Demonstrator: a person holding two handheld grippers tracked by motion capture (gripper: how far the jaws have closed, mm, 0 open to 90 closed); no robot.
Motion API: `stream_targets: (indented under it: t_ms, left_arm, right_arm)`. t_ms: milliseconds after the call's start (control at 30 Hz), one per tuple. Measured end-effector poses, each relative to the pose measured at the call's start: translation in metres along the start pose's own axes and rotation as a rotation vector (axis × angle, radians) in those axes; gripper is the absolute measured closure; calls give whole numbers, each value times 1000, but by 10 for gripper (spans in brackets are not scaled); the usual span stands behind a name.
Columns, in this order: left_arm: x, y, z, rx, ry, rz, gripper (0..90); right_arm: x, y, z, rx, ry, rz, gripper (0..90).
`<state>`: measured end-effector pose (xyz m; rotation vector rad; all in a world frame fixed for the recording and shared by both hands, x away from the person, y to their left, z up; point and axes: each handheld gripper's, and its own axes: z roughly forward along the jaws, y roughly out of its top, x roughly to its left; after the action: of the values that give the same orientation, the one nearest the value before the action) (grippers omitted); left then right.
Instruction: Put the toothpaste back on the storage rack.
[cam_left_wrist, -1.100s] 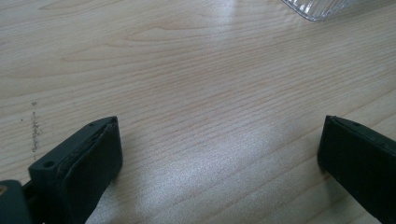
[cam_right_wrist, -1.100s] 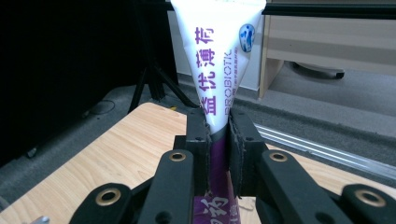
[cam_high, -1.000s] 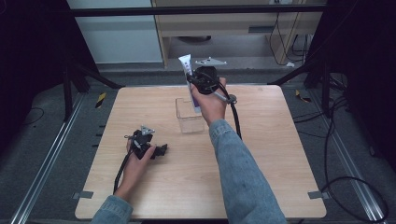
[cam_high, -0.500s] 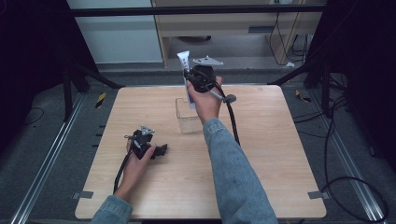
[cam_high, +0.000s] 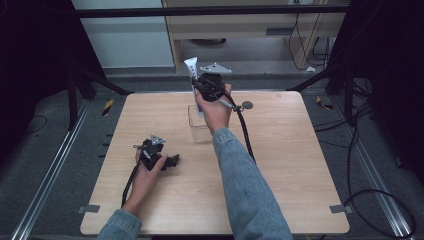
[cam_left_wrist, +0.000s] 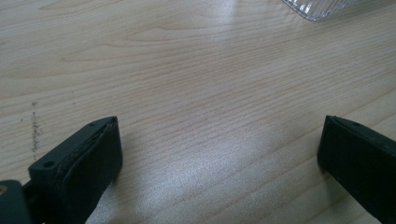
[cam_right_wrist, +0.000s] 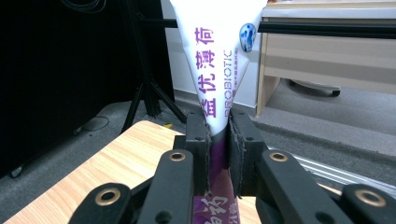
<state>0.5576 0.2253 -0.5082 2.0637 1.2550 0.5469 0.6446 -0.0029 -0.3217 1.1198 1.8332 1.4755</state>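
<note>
Nearest us, low on the pale wooden table, we find the left gripper resting in the person's left hand, its cable trailing back along the forearm. In the left gripper view its two black jaws stand wide apart with bare wood grain between them, and a corner of the clear ribbed plastic container shows at the top edge. Farther in, near the middle of the table, we see that same small clear container standing on the wood. Beyond it, the person's right arm in a blue denim sleeve reaches forward, and the right hand holds the right gripper raised above the container, toward the table's far edge. In the right gripper view we see its jaws pressed together on a white squeeze tube with purple lettering, pinching it low on its body, the flat crimped end pointing up. In the high view the tube rises above the gripper, clear of the container below.
</note>
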Motion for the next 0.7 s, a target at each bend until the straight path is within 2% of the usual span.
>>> stream_targets:
  t_ms: [233,700]
  left_arm:
    - [0,0,0,2,0,3,0]
    - [0,0,0,0,-1,1,0]
  right_arm:
    - [1,-3,4,1,0,7,798]
    - [7,-15,11,31,9,-23,797]
